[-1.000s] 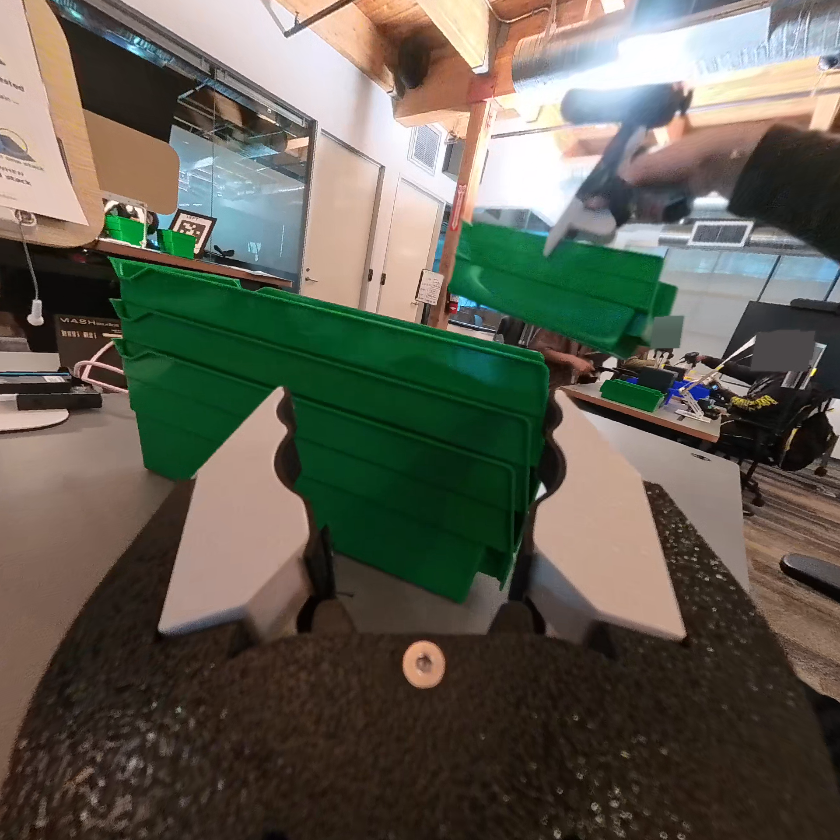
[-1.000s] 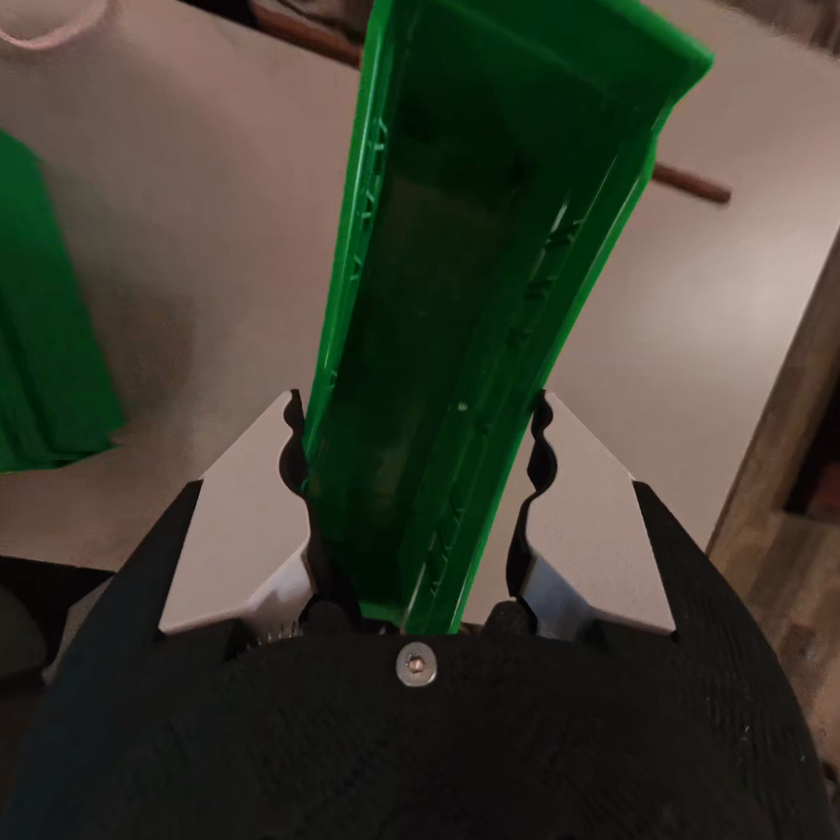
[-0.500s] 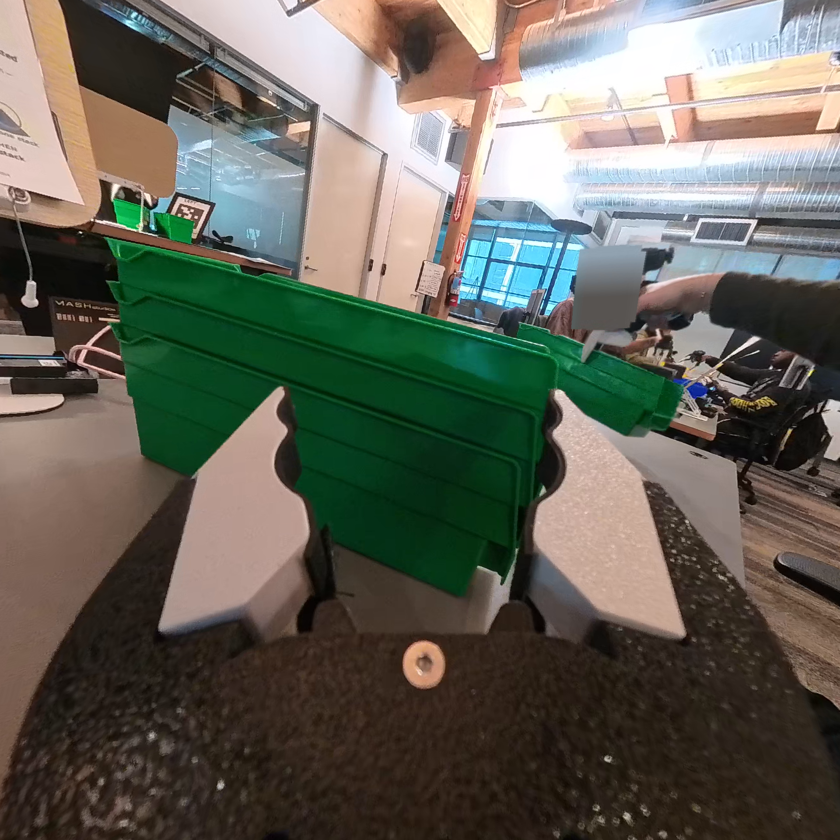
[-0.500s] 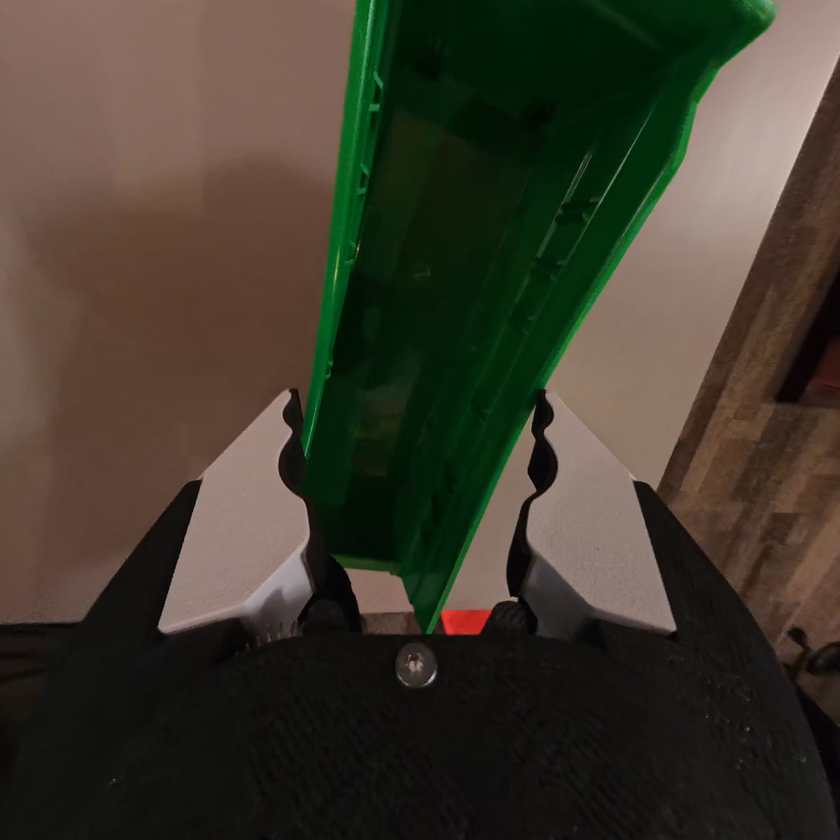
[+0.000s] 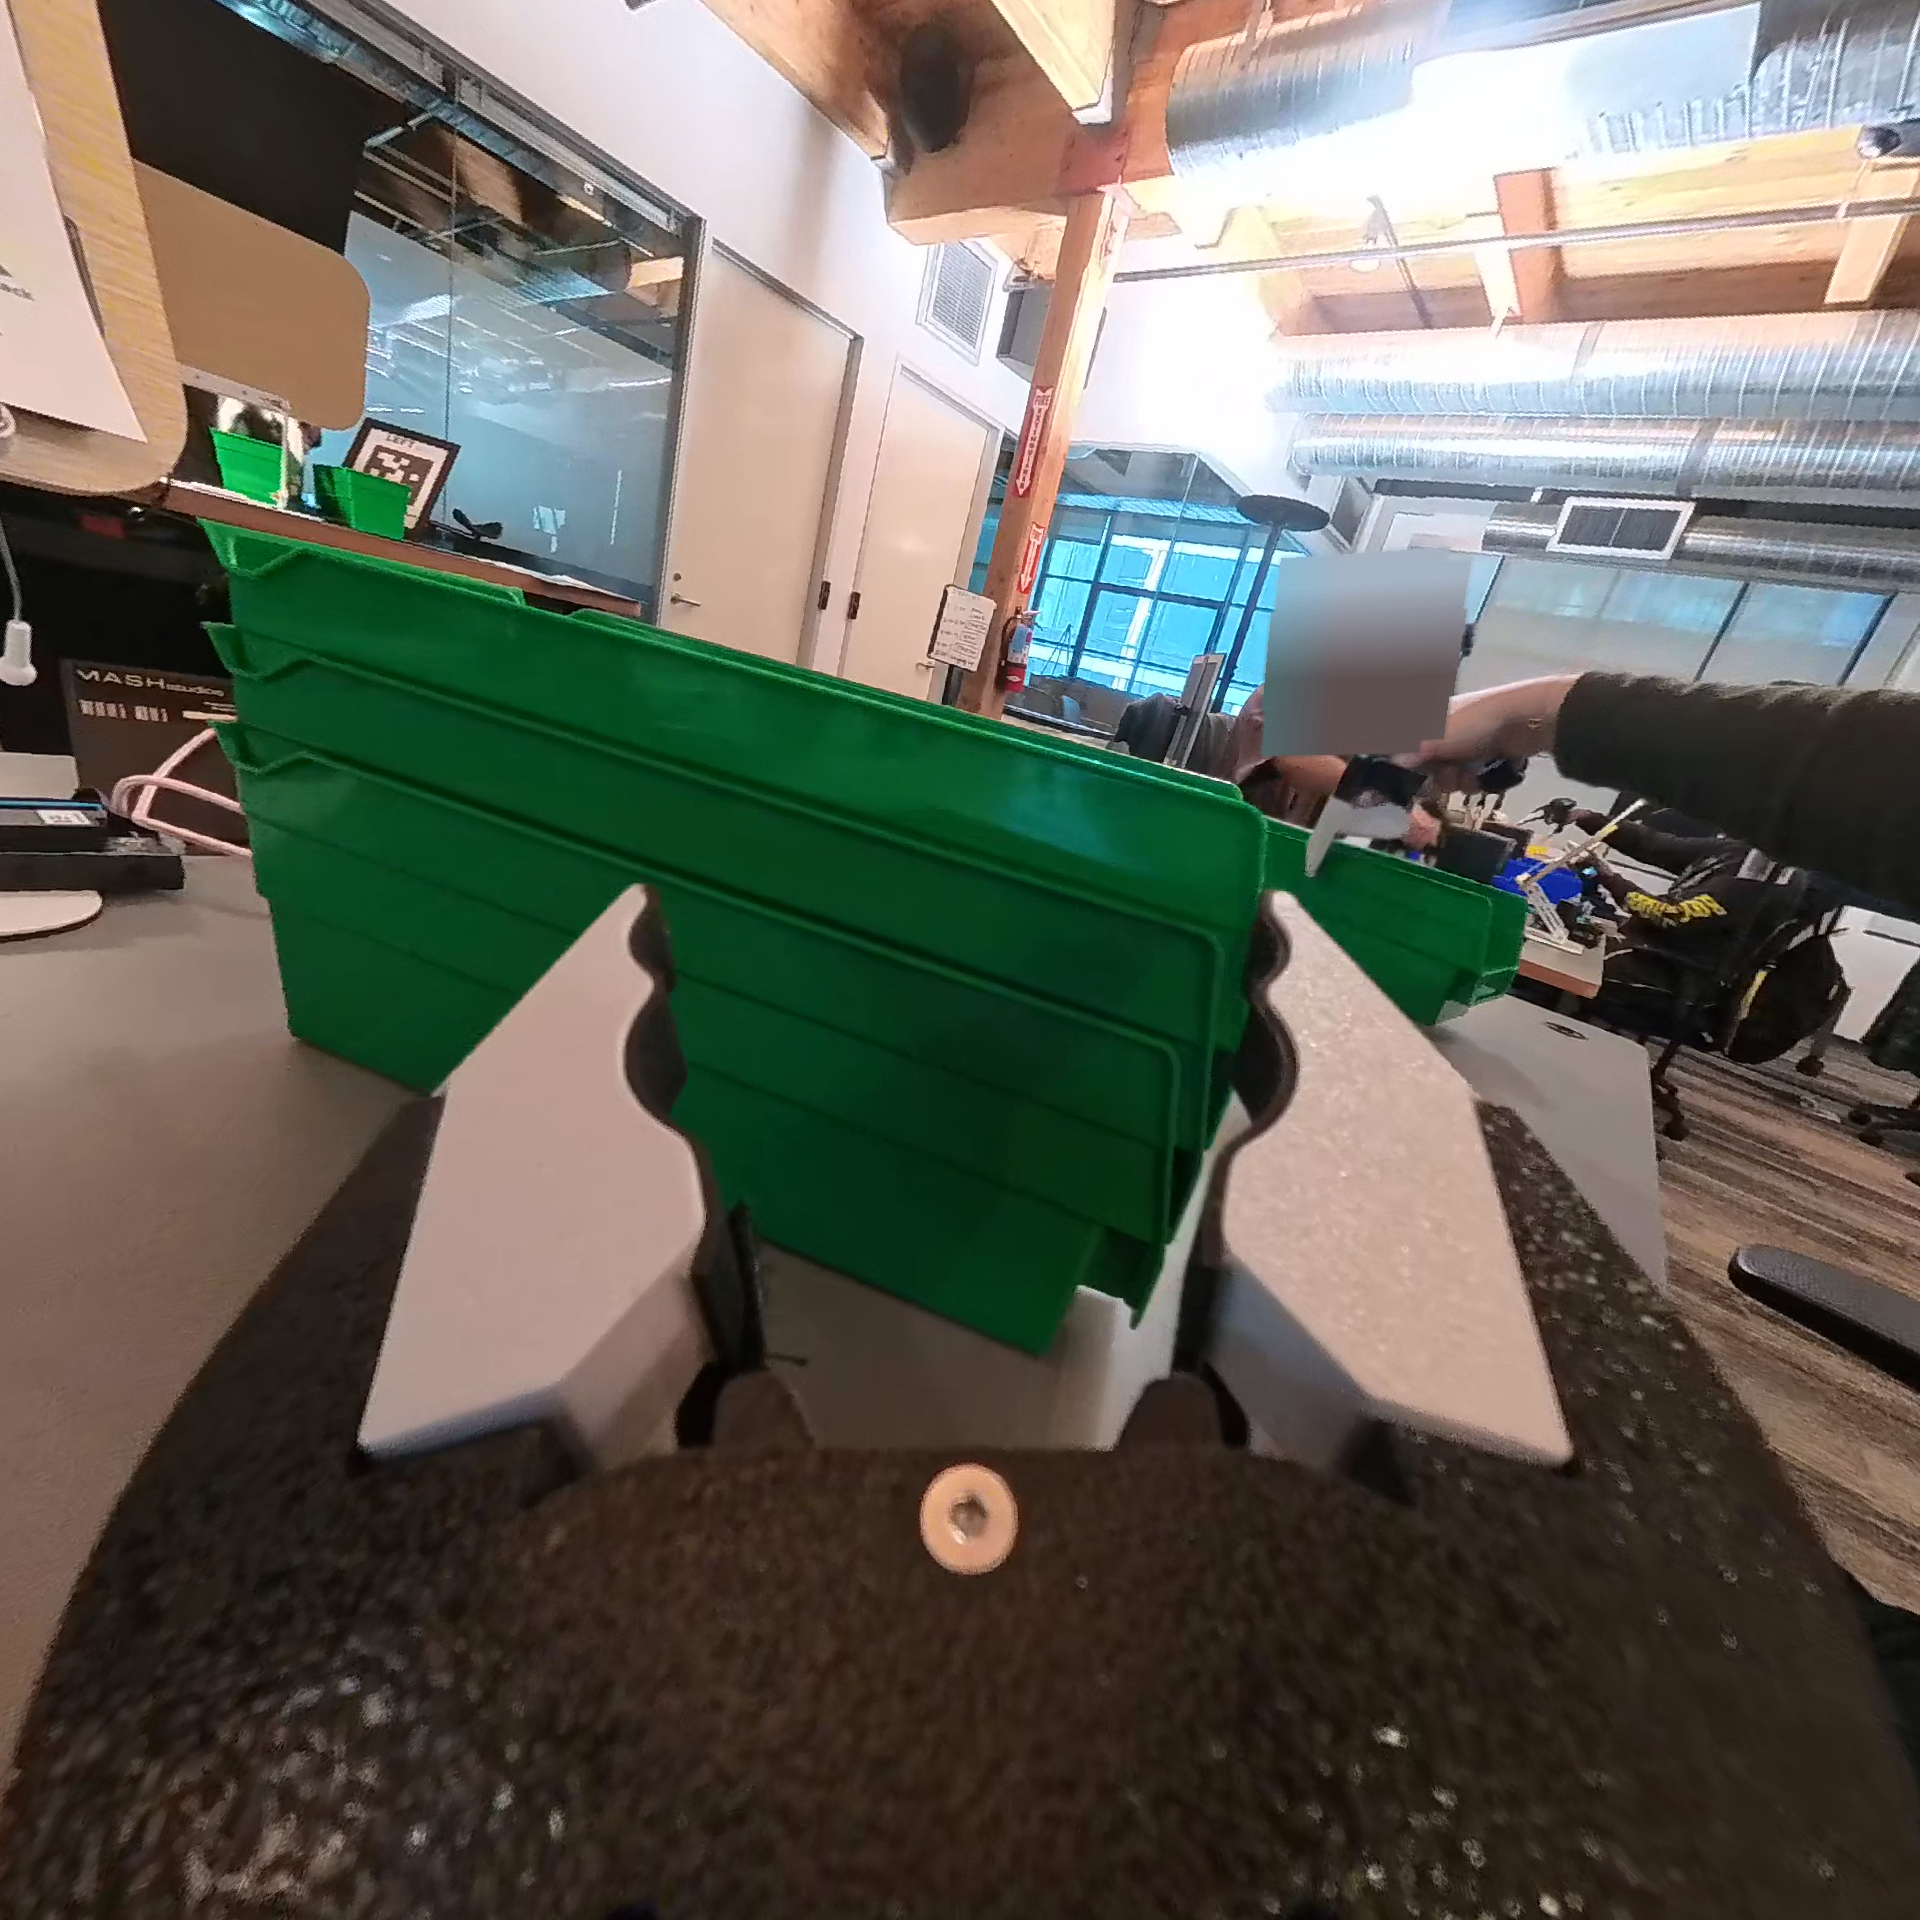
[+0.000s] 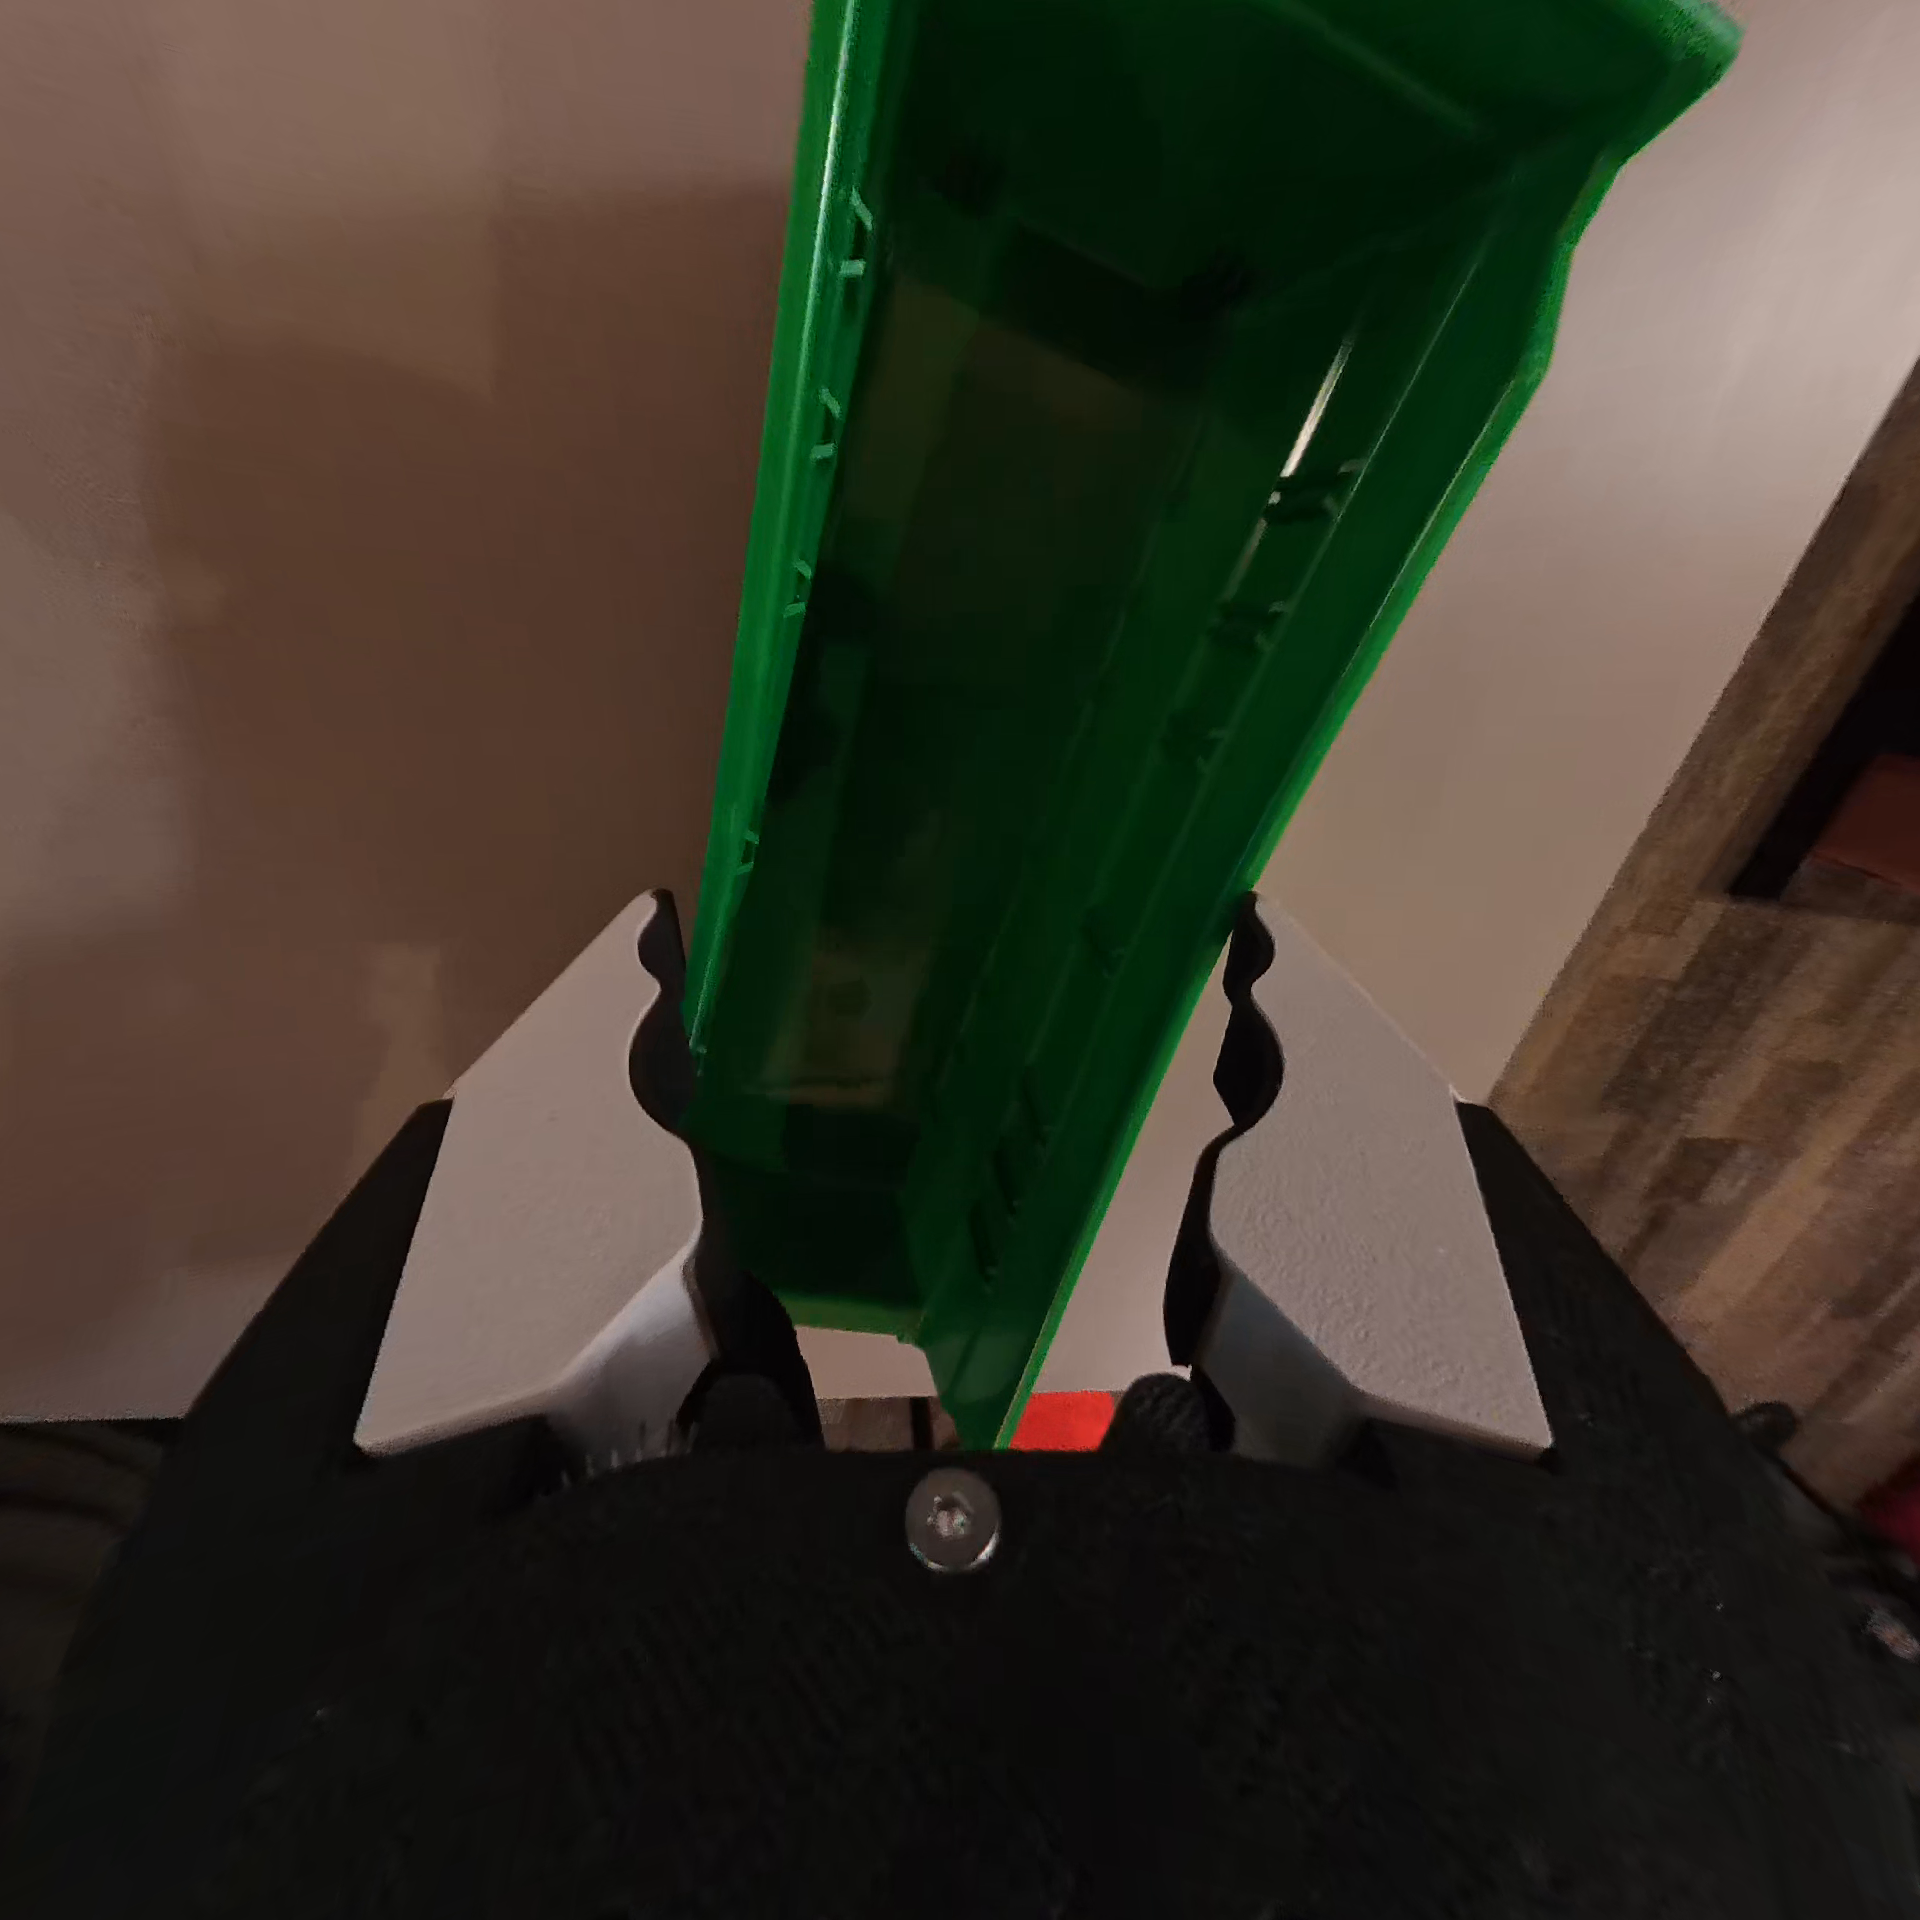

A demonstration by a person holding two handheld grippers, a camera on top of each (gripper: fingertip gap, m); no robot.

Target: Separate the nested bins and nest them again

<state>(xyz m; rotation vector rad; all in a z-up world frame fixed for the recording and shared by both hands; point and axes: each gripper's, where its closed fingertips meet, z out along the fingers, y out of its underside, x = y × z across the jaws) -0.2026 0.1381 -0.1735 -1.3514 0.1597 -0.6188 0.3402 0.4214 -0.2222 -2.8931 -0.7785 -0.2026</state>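
Once checked from both wrist views, judged early in separation. Found one green bin (image 6: 1091,675) off the stack, between the spread fingers of the right gripper (image 6: 951,1039), rim against one finger, clear of the other; firm hold not confirmed. Sits at or just above the grey table (image 5: 125,1091), beyond the stack of nested bins (image 5: 831,935). Found the left gripper (image 5: 951,1091) spread, empty, flanking the stack's near end. Still to do: pull remaining bins apart, re-nest all.

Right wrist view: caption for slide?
Right gripper holds a green bin lengthwise between its open fingers, above the tan tabletop.
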